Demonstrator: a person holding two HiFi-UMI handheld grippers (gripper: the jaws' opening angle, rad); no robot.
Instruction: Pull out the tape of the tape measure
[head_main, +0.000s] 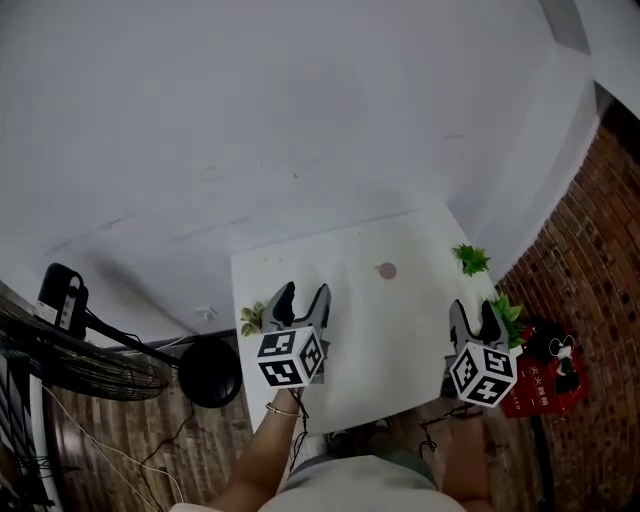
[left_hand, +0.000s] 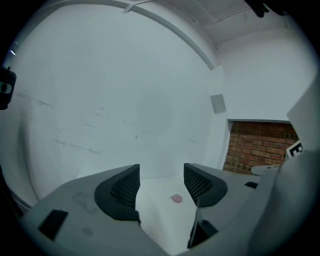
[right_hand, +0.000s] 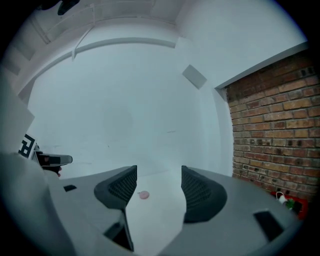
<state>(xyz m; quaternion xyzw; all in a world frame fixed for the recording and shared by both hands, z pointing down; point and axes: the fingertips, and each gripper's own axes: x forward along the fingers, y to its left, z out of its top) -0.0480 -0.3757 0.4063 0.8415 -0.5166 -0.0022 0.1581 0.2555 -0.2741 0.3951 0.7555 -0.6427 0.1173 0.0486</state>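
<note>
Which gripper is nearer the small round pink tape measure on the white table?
Left, narrowly. The left gripper hovers open to the left of the round pink tape measure; the right gripper hovers open to its right, slightly farther.

Right gripper (right_hand: 159, 181) hovers over white table (right_hand: 156, 220), jaws wide apart, nothing between them. Small round pink tape measure (right_hand: 144, 195) lies on tabletop at 11 o'clock, near left jaw tip. Brick wall (right_hand: 270, 125) at 3 o'clock.

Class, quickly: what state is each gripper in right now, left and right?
Left gripper: open, holding nothing.
Right gripper: open, holding nothing.
</note>
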